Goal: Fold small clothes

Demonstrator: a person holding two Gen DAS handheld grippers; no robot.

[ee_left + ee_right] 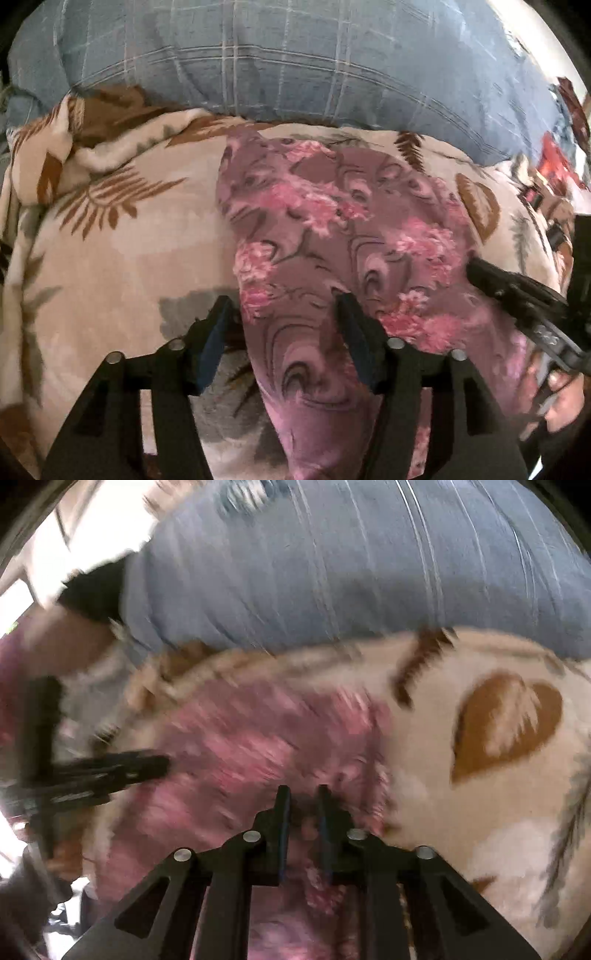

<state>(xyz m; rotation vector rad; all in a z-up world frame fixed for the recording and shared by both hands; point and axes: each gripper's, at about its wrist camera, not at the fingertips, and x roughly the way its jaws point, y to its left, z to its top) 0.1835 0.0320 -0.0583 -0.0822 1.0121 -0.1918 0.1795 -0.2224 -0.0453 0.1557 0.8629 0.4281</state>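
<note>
A small pink and mauve floral garment point(332, 229) lies on a cream bedspread with brown leaf prints point(110, 236). My left gripper point(282, 306) is open, its fingers astride the garment's near left edge, with cloth running between and under them. My right gripper point(303, 794) has its fingers close together on a bunched bit of the garment point(258, 738) at its near right edge; that view is blurred by motion. The right gripper also shows in the left wrist view point(476, 267), resting on the garment's right side. The left gripper shows in the right wrist view point(155, 764).
A blue checked pillow point(295, 59) lies along the far side of the bed and also shows in the right wrist view point(351, 572). The bedspread is rumpled into a ridge at the far left point(92, 147). Red and dark objects point(554, 158) sit at the far right.
</note>
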